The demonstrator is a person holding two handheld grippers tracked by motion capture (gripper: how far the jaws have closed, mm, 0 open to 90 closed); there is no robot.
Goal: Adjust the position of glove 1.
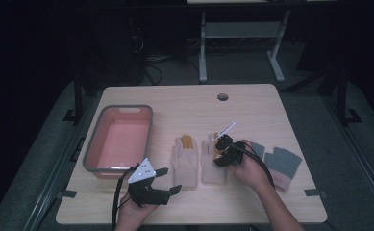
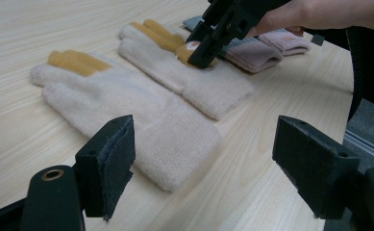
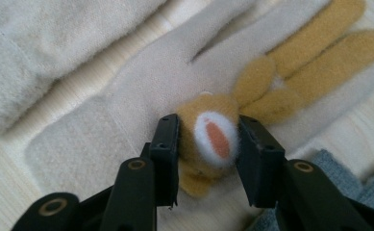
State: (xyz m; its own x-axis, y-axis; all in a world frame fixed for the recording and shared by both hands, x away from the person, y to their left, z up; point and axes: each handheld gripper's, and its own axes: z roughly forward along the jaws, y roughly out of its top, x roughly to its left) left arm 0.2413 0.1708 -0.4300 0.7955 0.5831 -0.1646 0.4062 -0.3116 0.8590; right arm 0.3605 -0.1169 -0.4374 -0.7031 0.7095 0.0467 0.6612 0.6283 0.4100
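the desk point(image 1: 252, 103) carries a pink tub point(image 1: 118, 139) with a grey rim at its left, empty as far as the high view shows, and beside it, toward the middle, two cream gloves lying flat side by side, with a grey and pink pair point(image 1: 281, 166) further right. the left cream glove point(image 1: 185, 161) lies untouched with its mustard fingers pointing away from the person. the right cream glove point(image 3: 141, 110) is the one in hand: the right gripper point(image 3: 207, 144) sits down on it with its jaws pinching the small mustard animal face sewn on the back of the glove, the white and orange patch squeezed between the pads. the left gripper point(image 2: 204, 168) hovers near the person's edge of the desk, just off the cuff of the left cream glove, its jaws spread wide and holding nothing. this looks like the grasping step, the first glove caught and not yet raised. the next move likely calls for a clean lift so the whole glove comes off the desk, then a carry leftward over the other glove toward the tub; a pinch on a sewn-on patch may slip or leave the glove dangling.
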